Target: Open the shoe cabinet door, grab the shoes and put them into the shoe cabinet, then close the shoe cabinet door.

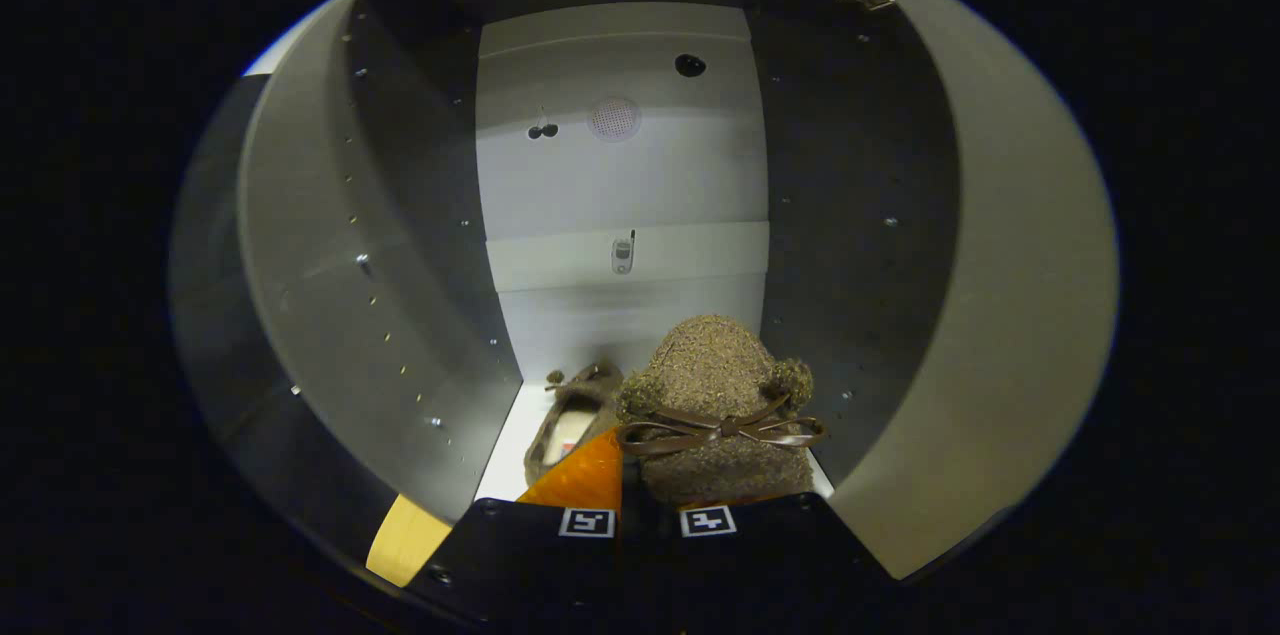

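- Held slipper [715, 395], brown and fuzzy with a thin bow across the vamp, toe pointing away, carried inside the shoe cabinet [330, 245] mouth, just above the cabinet floor [500, 475].
- Pinched at the near end between the two fingers; gripper [648, 515] clenched on it, jaws close together with the slipper's heel part wedged between and the body jutting just ahead of the tips.
- Second slipper [572, 420] already lying on the floor inside, just left of the held one, close beside it; contact between the two cannot be told.
- Step in hand, judged: setting the second shoe down next to its mate.
- To do well: lower until the sole rests flat, keep right of the mate so as not to shove it, stay off the right side wall [850, 245], push in far enough for the door to clear the heel.
- Let go only once the sole bears on the floor; pull straight back toward the near side.
- Back panel [620, 185] pale, well beyond the toe; plenty of depth left.
- Door closing not yet done.
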